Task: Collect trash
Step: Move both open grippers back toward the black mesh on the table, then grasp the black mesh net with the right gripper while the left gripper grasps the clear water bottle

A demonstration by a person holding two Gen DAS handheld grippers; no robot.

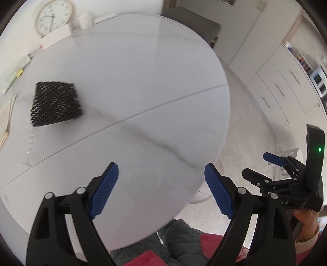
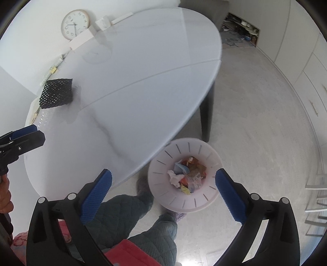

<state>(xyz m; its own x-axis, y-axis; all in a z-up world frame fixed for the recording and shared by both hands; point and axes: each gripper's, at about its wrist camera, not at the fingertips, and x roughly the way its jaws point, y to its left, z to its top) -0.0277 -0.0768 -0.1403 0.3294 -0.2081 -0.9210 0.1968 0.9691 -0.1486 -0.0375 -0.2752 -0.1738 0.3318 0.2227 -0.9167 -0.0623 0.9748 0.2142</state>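
Observation:
A white slotted waste bin (image 2: 163, 184) stands on the floor beside the round white table (image 2: 143, 71), holding a pile of crumpled wrappers and paper trash (image 2: 189, 176). My right gripper (image 2: 163, 192) hangs above the bin, open, with nothing between its blue pads. My left gripper (image 1: 161, 190) is over the table's near part, open and empty. On the table's left side sits a black mesh piece (image 1: 55, 103), also the black mesh piece (image 2: 57, 93) in the right wrist view, with a clear bubble-textured plastic sheet (image 1: 33, 147) just in front of it. The right gripper (image 1: 271, 163) shows at the left wrist view's right edge.
A wall clock (image 1: 53, 16) and white boxes (image 1: 56, 37) stand at the table's far edge, papers (image 1: 5, 120) at its left. A dark chair (image 2: 206, 114) stands beyond the bin. White cabinets (image 1: 286, 86) line the right. The person's quilted trouser legs (image 2: 126, 216) are below.

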